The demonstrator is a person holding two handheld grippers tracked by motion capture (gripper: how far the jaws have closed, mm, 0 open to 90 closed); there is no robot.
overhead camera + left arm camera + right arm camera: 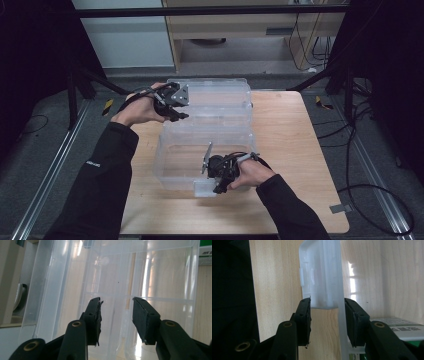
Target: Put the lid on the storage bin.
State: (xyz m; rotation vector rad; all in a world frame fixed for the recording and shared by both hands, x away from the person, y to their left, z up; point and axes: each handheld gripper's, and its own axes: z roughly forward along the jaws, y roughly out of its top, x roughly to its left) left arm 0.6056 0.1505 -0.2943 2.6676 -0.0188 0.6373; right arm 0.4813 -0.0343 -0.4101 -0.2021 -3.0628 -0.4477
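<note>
My right gripper (218, 184) pinches the latch flap (205, 188) on the clear bin's (200, 150) near edge, mid-table (300, 150) — my left gripper (181, 116) hovers at the lid (220, 97), fingers spread, nothing between.

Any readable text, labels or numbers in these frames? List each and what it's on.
No text reads clearly.
White print on the left sleeve: too small to read.
Green-and-white label at the right edge of the left gripper view: characters blurred.
Printed label behind the clear box wall in the right gripper view: lines of print, too blurred to read.
</note>
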